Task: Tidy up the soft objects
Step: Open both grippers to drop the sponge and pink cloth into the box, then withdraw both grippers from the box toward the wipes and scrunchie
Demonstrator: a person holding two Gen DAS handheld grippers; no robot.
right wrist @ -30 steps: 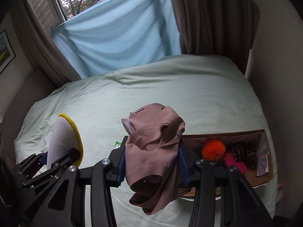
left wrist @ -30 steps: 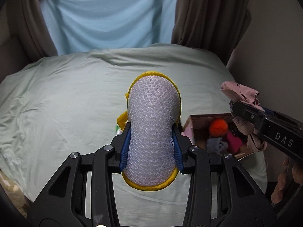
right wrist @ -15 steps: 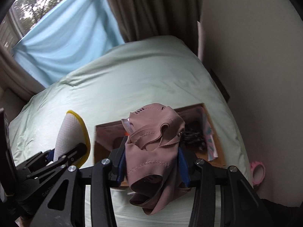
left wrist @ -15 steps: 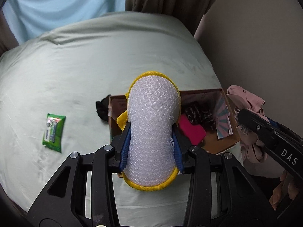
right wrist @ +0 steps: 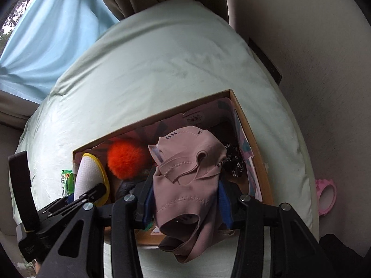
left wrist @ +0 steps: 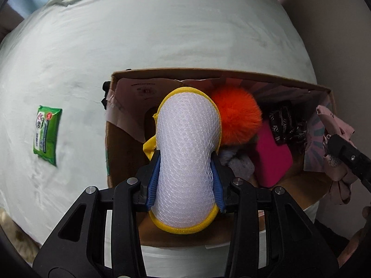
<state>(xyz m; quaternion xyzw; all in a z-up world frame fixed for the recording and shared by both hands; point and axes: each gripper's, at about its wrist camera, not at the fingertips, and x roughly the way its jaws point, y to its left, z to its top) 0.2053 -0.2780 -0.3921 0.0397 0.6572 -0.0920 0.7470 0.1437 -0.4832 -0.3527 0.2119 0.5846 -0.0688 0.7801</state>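
Over the box (left wrist: pixel 222 74), left gripper (left wrist: pixel 185 180) clamps a sponge (left wrist: pixel 187 153), right gripper (right wrist: pixel 185 199) a garment (right wrist: pixel 190 171); pompom (left wrist: pixel 236 118) already inside, both loads unreleased, packet (left wrist: pixel 47 134) left out.

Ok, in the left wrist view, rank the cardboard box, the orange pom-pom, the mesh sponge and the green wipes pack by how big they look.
1. cardboard box
2. mesh sponge, though it is inflated by sitting right at the lens in the left gripper
3. orange pom-pom
4. green wipes pack

A green wipes packet (left wrist: pixel 47 135) lies on the pale bed (left wrist: pixel 162 34); a pink ring (right wrist: pixel 326 195) sits beside it.
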